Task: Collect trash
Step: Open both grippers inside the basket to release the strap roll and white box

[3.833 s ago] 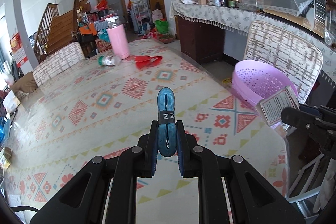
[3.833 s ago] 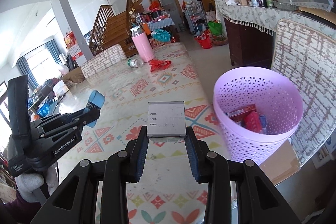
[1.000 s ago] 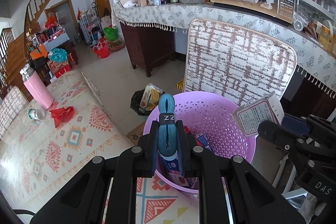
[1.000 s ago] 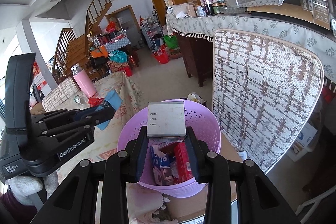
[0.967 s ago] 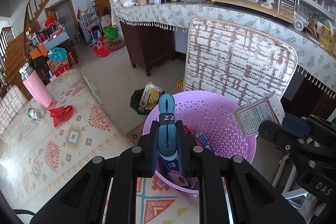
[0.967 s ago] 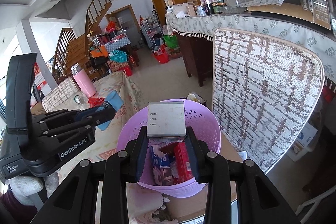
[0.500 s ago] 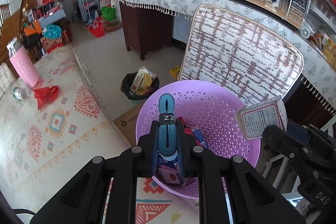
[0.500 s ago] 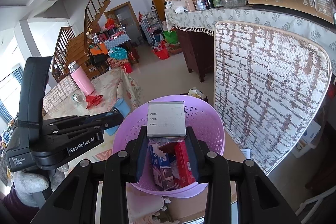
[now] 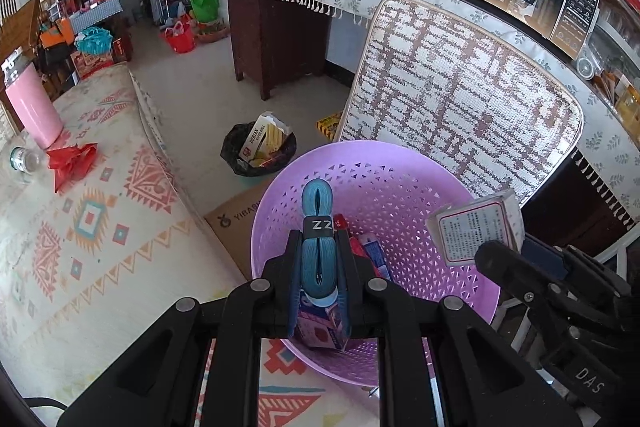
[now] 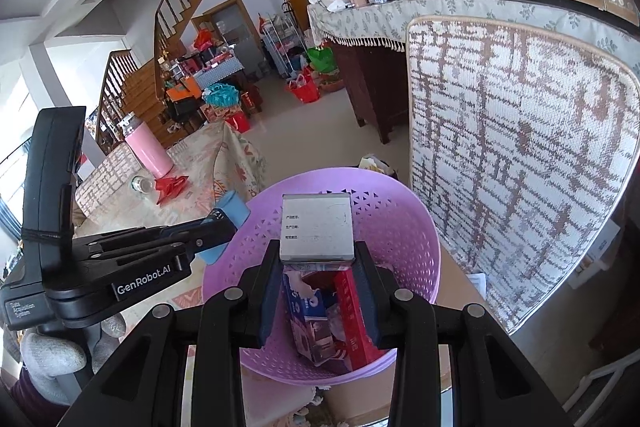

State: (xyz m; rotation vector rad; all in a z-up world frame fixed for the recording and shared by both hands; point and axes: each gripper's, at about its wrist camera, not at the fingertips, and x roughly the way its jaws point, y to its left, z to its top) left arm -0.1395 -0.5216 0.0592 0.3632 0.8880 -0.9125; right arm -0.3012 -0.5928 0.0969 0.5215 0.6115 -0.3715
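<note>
Both pieces hang over the perforated lilac plastic basket [image 9: 404, 187], not yet dropped. The left tool [image 9: 318, 267] clenches a folded blue strap bundle [image 9: 316, 227]; the right tool [image 10: 316, 259] grips a small grey cardboard box [image 10: 316, 231]. A crumpled red wrapper [image 9: 70, 161] remains on the patterned counter [image 9: 100, 227].

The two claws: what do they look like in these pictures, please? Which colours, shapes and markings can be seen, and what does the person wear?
Both tools are matte black plastic with round silver rivets at the linkage joints and dark blue pads inside the fingers. The left claw carries white "GenRobot.AI" lettering on its side and a tall black block at the rear. The right claw shows white "DAS" lettering. A grey knitted glove and a dark maroon sleeve are worn.
</note>
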